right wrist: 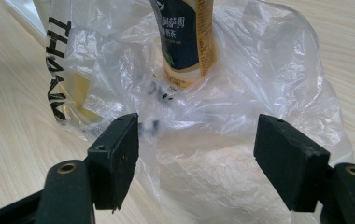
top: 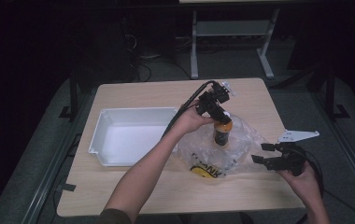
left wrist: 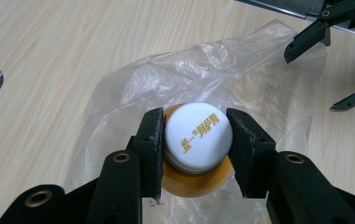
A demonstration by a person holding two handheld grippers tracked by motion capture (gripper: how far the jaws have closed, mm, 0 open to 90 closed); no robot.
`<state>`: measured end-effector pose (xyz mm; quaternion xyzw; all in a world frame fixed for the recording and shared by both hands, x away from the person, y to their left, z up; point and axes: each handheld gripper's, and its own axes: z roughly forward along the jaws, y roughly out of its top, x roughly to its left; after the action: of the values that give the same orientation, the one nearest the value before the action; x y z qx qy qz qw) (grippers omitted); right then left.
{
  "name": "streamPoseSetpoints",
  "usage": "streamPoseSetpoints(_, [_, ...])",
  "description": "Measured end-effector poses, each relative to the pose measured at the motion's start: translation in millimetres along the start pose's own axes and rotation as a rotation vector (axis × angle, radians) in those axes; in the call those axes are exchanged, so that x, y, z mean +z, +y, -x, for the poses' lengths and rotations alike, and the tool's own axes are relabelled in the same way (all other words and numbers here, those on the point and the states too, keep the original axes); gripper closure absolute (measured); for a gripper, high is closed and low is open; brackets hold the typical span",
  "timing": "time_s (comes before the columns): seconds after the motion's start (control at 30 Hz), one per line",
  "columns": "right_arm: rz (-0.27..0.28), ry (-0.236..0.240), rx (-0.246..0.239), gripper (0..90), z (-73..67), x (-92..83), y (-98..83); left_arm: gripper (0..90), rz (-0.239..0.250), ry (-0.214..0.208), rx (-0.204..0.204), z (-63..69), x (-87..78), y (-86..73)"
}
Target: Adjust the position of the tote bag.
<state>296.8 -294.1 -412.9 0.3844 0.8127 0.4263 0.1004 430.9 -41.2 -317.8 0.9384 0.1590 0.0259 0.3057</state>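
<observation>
Nearest the person, the right hand-held gripper (top: pixel 268 154) stood released, jaws wide apart beside the clear plastic bag (right wrist: pixel 241 93) on the table (top: pixel 133 186). In the bag's middle the bottle (top: pixel 222 132) stood upright, its base blurred behind crumpled film, the left hand-held gripper (left wrist: pixel 198 140) clenched on its white cap (left wrist: pixel 198 135). Farther left sat a white tray (top: pixel 102 135).

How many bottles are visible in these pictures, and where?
1. The bottle stands upright in the clear plastic bag on the table, right of the white tray. The left claw grips its white cap. The bag's folds may hide something.
</observation>
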Motion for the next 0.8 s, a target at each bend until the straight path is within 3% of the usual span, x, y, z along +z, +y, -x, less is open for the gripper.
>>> streamPoseSetpoints(0.27, [0.008, -0.004, 0.002, 30.6, 0.8, -1.7, 0.0, 59.1, -0.005, 0.008, 0.0, 2.1, 0.0, 1.5])
streamPoseSetpoints(0.47, [0.015, -0.005, 0.006, 30.6, 1.3, -3.2, 0.2, 59.1, -0.026, 0.006, 0.024, 6.0, 0.3, 6.3])
streamPoseSetpoints(0.8, [0.021, -0.011, 0.014, 30.4, 4.4, -5.6, -1.3, 59.2, 0.002, -0.002, 0.014, 9.8, -5.8, 11.1])
